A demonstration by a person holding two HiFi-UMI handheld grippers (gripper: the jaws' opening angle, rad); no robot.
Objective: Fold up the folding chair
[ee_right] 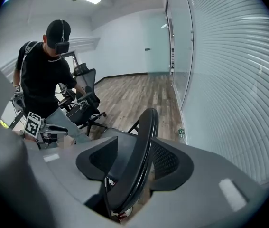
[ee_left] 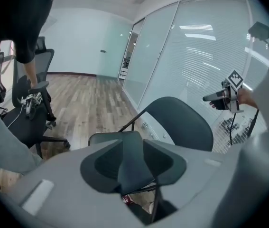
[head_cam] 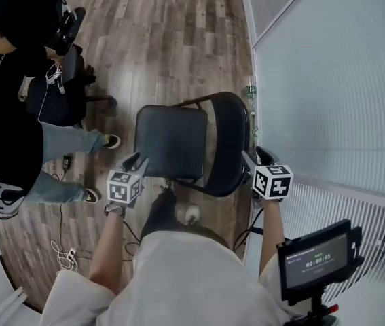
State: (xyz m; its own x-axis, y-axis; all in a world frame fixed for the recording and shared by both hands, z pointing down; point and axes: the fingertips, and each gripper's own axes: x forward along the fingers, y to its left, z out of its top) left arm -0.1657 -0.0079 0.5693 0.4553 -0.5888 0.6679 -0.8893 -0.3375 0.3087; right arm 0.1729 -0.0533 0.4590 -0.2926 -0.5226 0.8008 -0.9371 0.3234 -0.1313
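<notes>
Two pairs of fingers stand released, each straddling part of the folding chair [head_cam: 178, 141] without clamping it. The left gripper [ee_left: 133, 148] has the front edge of the seat [ee_left: 106, 137] between its spread fingers. The right gripper [ee_right: 136, 151] has the thin edge of the backrest [ee_right: 147, 125] rising between its own.

Only the left gripper view shows the backrest's broad face, with the right gripper held at its far side. Only the right gripper view shows a person [ee_right: 44, 80] in black standing whole beside an office chair [ee_right: 84, 106]. Only the head view shows a small screen [head_cam: 314, 260] at the lower right.

The chair stands unfolded on the wooden floor [head_cam: 165, 39], just beside the glass wall [head_cam: 328, 80]. In the head view it faces picture-left, with the backrest on the wall side. The backrest's long axis runs from near to far.
</notes>
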